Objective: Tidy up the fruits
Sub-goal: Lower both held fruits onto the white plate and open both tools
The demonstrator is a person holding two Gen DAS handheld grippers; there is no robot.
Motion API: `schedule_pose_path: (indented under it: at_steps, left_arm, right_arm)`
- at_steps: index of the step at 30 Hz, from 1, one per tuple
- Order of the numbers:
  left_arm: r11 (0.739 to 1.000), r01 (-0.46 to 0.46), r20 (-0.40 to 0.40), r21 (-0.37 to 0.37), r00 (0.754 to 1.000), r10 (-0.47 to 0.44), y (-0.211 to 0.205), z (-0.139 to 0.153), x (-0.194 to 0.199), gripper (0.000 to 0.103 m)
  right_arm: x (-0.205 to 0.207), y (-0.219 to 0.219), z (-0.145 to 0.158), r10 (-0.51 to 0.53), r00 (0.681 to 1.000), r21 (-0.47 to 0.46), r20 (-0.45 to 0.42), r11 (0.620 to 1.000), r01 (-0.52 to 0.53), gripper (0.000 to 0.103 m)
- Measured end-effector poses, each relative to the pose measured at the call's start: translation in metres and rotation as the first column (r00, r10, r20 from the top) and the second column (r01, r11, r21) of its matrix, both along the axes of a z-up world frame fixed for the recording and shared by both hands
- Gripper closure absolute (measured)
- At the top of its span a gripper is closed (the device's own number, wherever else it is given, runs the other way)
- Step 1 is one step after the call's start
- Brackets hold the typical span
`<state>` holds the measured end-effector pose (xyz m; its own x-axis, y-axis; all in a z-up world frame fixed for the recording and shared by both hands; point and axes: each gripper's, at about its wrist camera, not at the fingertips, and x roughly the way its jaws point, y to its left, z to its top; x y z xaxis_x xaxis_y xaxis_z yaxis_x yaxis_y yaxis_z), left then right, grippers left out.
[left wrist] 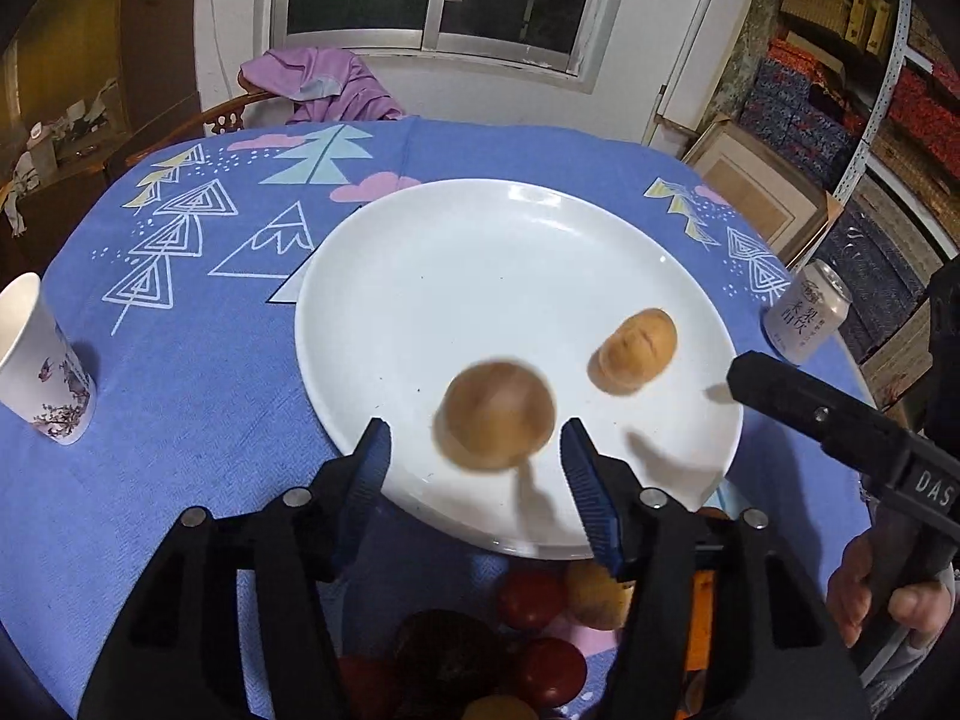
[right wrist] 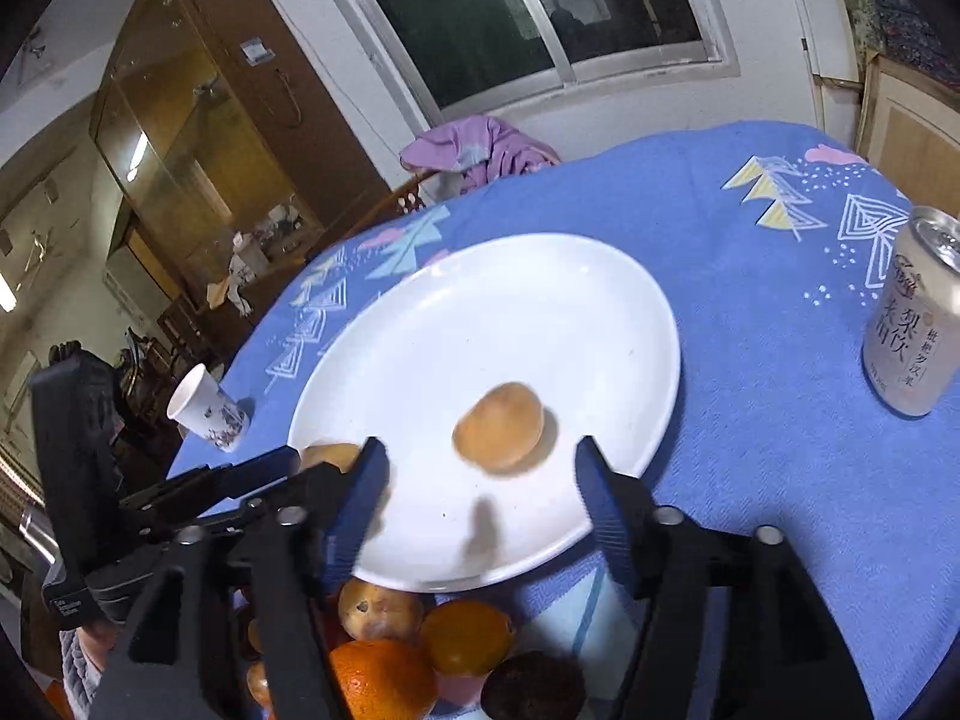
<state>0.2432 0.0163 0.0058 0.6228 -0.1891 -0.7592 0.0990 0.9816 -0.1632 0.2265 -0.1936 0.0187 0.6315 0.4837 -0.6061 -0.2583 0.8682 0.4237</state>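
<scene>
A white plate (left wrist: 480, 276) (right wrist: 480, 312) lies on the blue tablecloth. Two brown round fruits are on or just above it. One blurred fruit (left wrist: 495, 414) (right wrist: 330, 456) sits between the fingers of my left gripper (left wrist: 474, 444), which is open and not touching it. The other brown fruit (left wrist: 636, 351) (right wrist: 498, 426) is between the fingers of my right gripper (right wrist: 480, 456), also open with gaps on both sides. A pile of fruit lies close under both grippers: red ones (left wrist: 531, 597), an orange (right wrist: 378, 684) and a dark fruit (right wrist: 531, 690).
A paper cup (left wrist: 42, 366) (right wrist: 207, 408) stands left of the plate and a drink can (left wrist: 807, 321) (right wrist: 912, 330) to its right. A chair with a purple cloth (left wrist: 324, 84) is behind the table. A hand (left wrist: 870, 594) grips the right tool.
</scene>
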Motion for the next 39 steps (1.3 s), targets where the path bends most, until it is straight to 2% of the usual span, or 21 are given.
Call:
schedule_pose_path:
  at_steps: [2,4,6,8,10,13,18,21,23,26,30,32,35,39]
  left_arm:
    - [1.000,0.001,0.011,-0.014,1.000,0.000,0.002,0.004,-0.002,0.042]
    - [1.000,-0.013,0.026,-0.028,1.000,0.014,0.006,0.010,-0.007,0.035]
    - [0.999,-0.035,0.050,-0.041,0.998,0.037,0.014,0.020,-0.015,0.030]
    - [0.998,-0.054,0.074,-0.040,0.996,0.057,0.021,0.029,-0.027,0.027]
    - [0.996,-0.078,0.102,-0.035,0.991,0.082,0.029,0.035,-0.045,0.019]
    - [0.994,-0.108,0.137,-0.017,0.985,0.110,0.043,0.038,-0.076,0.015]
    - [0.986,-0.166,0.111,-0.024,0.980,0.167,0.063,0.017,-0.123,0.013]
    - [0.983,-0.181,0.055,-0.011,0.982,0.181,0.069,-0.008,-0.143,0.013]
    - [0.986,-0.166,0.012,-0.002,0.986,0.166,0.067,-0.025,-0.155,0.013]
    - [0.989,-0.140,-0.006,0.047,0.990,0.141,0.056,-0.037,-0.167,0.013]
    - [0.983,-0.127,0.036,0.134,0.992,0.123,0.040,-0.035,-0.166,0.012]
    - [0.968,-0.121,0.070,0.218,0.992,0.108,0.030,-0.034,-0.164,0.012]
    - [0.943,-0.115,0.128,0.313,0.989,0.078,0.016,-0.030,-0.158,0.012]
    - [0.943,-0.094,0.139,0.320,0.989,0.051,0.016,-0.027,-0.147,0.011]
  right_arm:
    - [-0.002,-0.008,0.003,-0.024,1.000,0.057,-0.001,0.998,0.024,0.024]
    - [-0.007,-0.021,0.004,-0.059,0.998,0.145,-0.016,0.988,0.061,0.012]
    - [-0.014,-0.033,0.003,-0.105,0.994,0.199,-0.042,0.974,0.111,0.009]
    - [-0.019,-0.038,0.002,-0.110,0.991,0.211,-0.071,0.970,0.122,0.008]
    - [-0.029,-0.041,0.003,-0.100,0.992,0.213,-0.082,0.970,0.115,0.008]
    - [-0.055,-0.044,0.007,-0.058,0.997,0.208,-0.054,0.976,0.068,0.008]
    - [-0.108,-0.054,0.015,-0.058,0.997,0.214,0.056,0.976,0.045,0.005]
    - [-0.138,-0.066,0.016,-0.081,0.991,0.243,0.106,0.969,0.053,0.003]
    - [-0.157,-0.071,0.013,-0.093,0.988,0.221,0.120,0.973,0.065,0.003]
    - [-0.180,-0.077,-0.001,-0.112,0.987,0.191,0.112,0.977,0.089,0.003]
    - [-0.194,-0.078,-0.008,-0.106,0.988,0.163,0.111,0.983,0.087,0.003]
    - [-0.198,-0.078,-0.008,-0.128,0.983,0.151,0.129,0.983,0.108,0.003]
    - [-0.194,-0.074,-0.012,-0.126,0.987,0.123,0.099,0.986,0.113,0.003]
    - [-0.202,-0.068,-0.010,-0.136,0.978,0.060,0.160,0.990,0.128,0.003]
